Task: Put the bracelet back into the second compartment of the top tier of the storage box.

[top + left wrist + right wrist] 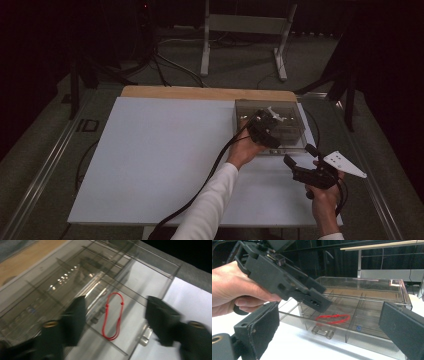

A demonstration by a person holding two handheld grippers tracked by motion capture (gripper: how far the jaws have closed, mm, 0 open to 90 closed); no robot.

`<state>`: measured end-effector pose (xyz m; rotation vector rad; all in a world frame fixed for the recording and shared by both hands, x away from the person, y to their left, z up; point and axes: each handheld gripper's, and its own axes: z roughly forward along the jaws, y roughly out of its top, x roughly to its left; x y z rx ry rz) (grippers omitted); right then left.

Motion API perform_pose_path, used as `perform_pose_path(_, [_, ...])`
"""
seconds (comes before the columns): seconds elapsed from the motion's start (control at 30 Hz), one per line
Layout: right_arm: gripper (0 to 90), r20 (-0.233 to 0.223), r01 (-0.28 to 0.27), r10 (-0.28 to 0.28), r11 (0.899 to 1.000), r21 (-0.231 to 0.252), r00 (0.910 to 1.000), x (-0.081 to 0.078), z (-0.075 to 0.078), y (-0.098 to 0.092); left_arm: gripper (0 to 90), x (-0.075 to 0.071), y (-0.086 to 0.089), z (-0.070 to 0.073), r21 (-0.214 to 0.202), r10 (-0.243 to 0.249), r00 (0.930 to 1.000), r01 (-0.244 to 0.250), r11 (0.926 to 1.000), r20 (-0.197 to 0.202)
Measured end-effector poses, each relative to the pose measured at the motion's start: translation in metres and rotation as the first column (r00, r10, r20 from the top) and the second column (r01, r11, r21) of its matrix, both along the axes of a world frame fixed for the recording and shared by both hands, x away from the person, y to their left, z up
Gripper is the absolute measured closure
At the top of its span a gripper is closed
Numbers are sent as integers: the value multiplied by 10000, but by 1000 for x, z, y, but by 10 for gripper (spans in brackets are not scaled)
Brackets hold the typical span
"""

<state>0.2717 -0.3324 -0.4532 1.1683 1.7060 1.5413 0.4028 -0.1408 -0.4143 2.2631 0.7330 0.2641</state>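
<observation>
A clear plastic compartment box [296, 114] stands at the back right of the white board [160, 155]. A red string loop [113, 315] lies in one of its front compartments, and shows again as the red loop [333, 318] in the right gripper view. My left gripper [267, 131] hovers over the box front, its jaws apart above the loop and nothing pressed between them [115, 300]. My right gripper [300, 156] is held just in front of the box, open and empty [329, 307], facing the left gripper [317, 301].
The box has a small clear latch [322, 331] on its front wall and a tiny blue piece [358, 328] in a neighbouring compartment. A wooden strip [200, 92] borders the board's far edge. Cables [200, 190] trail over the board. A metal stand [242, 30] is behind the table.
</observation>
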Motion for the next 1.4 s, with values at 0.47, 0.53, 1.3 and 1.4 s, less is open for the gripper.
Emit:
perform_pose_path(0.47, [34, 3, -16, 16, 10000, -78, 10000, 0, 0, 1, 17, 4, 25, 0, -558, 543, 9982, -556, 9969, -243])
perform_pose_path(0.53, [34, -2, -15, 15, 10000, -70, 10000, 0, 0, 2, 10, 4, 28, 1, -535, 603, 9981, -610, 9967, -151])
perform_pose_path(1.3, [33, -81, -78, 76, 9998, -192, 9999, 1, -3, 5, 10, -7, 90, 10, -280, 839, 9961, -831, 9961, 286])
perform_pose_path(1.4, [34, -81, -68, 66, 9998, -201, 9999, 1, -3, 5, 10, -10, 98, 9, -258, 825, 9962, -818, 9963, 272])
